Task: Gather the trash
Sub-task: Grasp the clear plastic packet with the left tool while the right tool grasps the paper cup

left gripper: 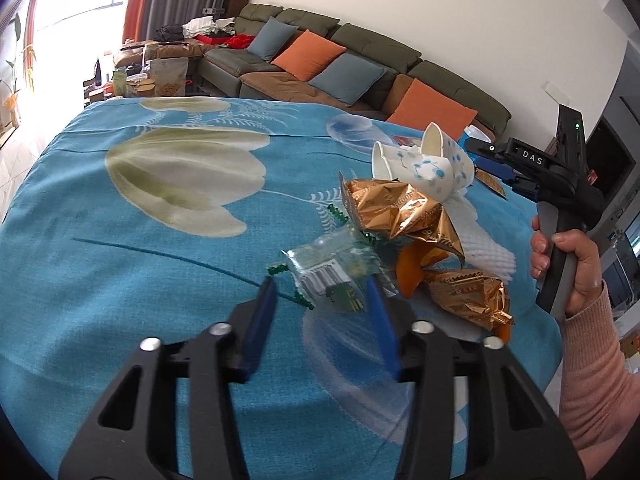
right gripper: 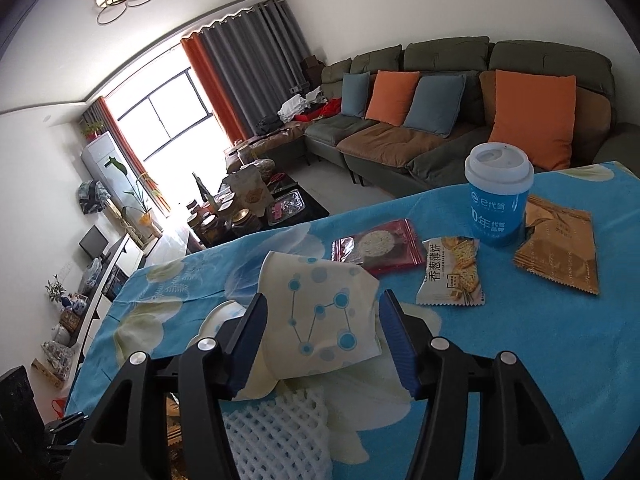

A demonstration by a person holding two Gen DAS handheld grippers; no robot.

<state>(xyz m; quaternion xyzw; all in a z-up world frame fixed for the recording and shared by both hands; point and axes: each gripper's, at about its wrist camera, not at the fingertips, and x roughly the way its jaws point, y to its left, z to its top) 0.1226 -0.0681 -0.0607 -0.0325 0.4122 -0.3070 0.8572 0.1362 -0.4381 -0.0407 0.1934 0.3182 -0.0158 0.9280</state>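
Right tool (left gripper: 516, 156) marked "DAS", snack packet (right gripper: 450, 272) reading "香葱薄饼"

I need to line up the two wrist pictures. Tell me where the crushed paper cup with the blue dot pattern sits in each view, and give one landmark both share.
Left wrist view: the crushed paper cup lies right of centre, upper part of the trash pile, above a gold wrapper.
Right wrist view: it fills the lower centre, between the fingers of the right hand-held gripper.
Shared landmark: the white foam net beside the cup.
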